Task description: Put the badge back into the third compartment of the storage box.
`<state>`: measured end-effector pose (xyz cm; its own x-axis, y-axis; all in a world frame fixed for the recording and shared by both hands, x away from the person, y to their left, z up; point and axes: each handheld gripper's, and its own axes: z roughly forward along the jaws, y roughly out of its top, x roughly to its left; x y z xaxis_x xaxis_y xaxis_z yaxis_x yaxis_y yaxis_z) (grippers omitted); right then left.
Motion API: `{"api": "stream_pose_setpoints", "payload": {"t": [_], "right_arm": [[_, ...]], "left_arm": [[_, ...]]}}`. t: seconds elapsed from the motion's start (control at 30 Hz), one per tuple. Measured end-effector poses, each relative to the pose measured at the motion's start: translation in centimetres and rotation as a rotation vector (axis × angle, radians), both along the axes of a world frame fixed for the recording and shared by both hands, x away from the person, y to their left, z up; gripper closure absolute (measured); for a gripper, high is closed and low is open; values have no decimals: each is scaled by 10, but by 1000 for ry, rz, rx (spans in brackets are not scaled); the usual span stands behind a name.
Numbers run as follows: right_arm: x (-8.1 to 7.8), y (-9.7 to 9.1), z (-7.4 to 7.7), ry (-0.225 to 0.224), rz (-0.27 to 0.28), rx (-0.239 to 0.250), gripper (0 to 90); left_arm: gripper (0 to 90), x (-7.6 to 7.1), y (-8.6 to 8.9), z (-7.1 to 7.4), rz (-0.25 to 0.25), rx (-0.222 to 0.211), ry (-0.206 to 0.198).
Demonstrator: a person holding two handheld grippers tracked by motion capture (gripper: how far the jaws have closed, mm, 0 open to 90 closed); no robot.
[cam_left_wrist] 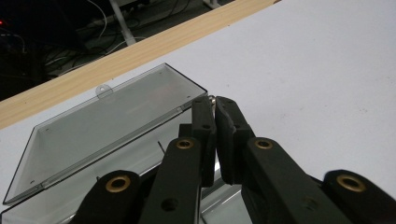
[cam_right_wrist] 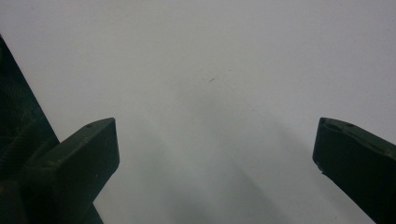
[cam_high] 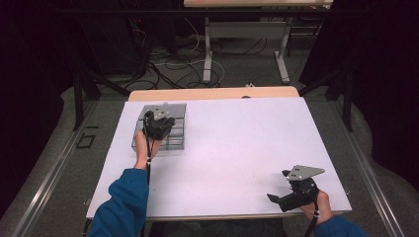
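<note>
- Clear plastic box [cam_high: 174, 129] is seen on the far left part of the white desk [cam_high: 237, 148], close to the desk's wooden far edge [cam_left_wrist: 140, 49].
- Its transparent lid [cam_left_wrist: 107, 121] is laid open, hinged back toward that wooden edge, with a small tab at its outer rim.
- Inner dividers are made out in the high view; what lies in the compartments cannot be told.
- The left claw [cam_high: 159, 127] is held over the box, its jaws pointed down into it.
- In the left gripper view the left claw's jaws are seen pressed together, and a small metallic bit [cam_left_wrist: 213, 99] is glimpsed at their tips; what it is cannot be told.
- The right claw [cam_high: 284, 197] is held near the right front corner of the desk, well apart from the box.
- Its jaws are spread wide, with nothing between them but the bare white surface.
</note>
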<state>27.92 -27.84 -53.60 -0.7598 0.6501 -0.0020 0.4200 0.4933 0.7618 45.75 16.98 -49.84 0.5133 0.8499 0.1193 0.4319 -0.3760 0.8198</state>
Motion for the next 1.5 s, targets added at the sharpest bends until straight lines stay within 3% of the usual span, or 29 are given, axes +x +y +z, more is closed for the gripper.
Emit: {"api": "stream_pose_setpoints", "payload": {"t": [0.27,0.4,0.67,0.7,0.87,0.97,1.4,1.5], "right_arm": [[-1,0,0,-1,-12,14,3],[-1,0,0,-7,-19,13,2],[0,1,0,-7,-7,4,3],[0,0,0,6,-11,3,3],[0,1,-1,-14,-10,10,3],[0,1,-2,-9,-13,14,4],[-1,1,-1,3,-9,-4,4],[-2,1,-1,8,-8,0,4]], "left_arm": [[873,8,-2,-6,11,-1,25],[874,13,-1,-8,-13,9,27],[874,18,-2,-15,-9,19,34],[874,18,-1,-15,-8,28,52],[874,21,2,-19,-29,20,64],[874,21,4,-20,-22,34,84],[874,24,4,-26,-25,68,102],[874,24,5,-28,-20,60,114]]}}
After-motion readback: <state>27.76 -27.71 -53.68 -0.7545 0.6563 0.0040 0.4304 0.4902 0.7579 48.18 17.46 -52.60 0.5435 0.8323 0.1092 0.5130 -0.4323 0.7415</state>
